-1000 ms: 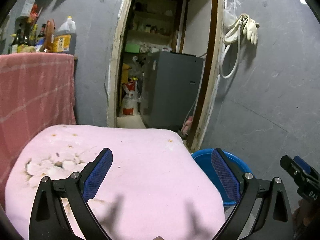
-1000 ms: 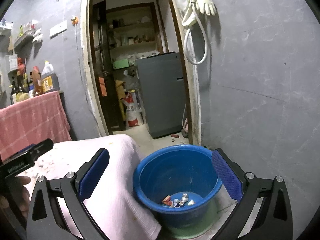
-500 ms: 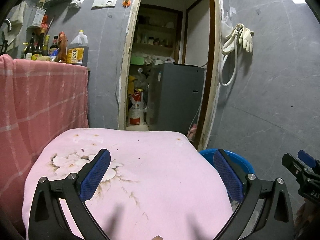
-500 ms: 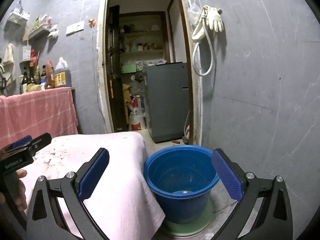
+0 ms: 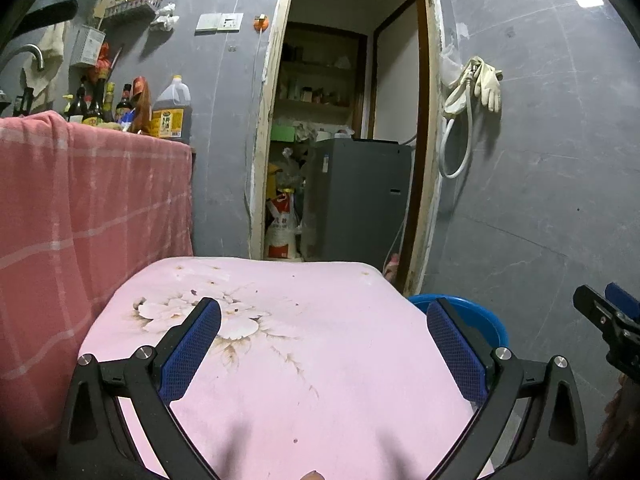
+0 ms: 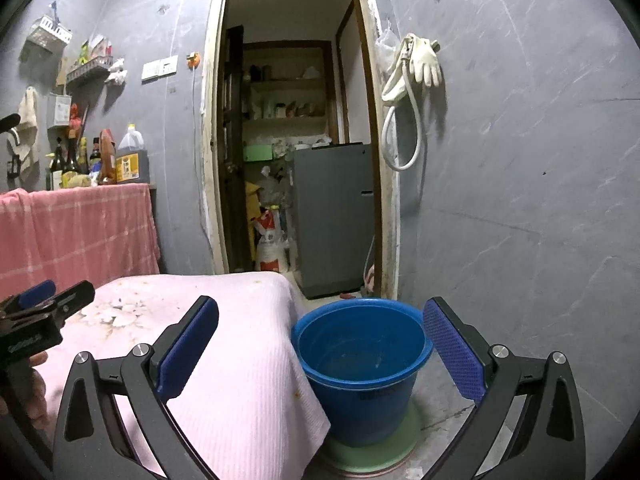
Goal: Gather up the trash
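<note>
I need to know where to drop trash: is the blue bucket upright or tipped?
Upright: the bucket stands on a green base, its open mouth facing up, beside the pink cloth.

Both my grippers now tilted up from 1.0 s ago. Left gripper (image 5: 323, 338): more floral print on pink cloth (image 5: 320, 380) visible; counter bottles (image 5: 120, 108) lower in frame. Right gripper (image 6: 320, 340): blue bucket (image 6: 362, 364) seen from lower angle; scraps inside now out of sight.
</note>
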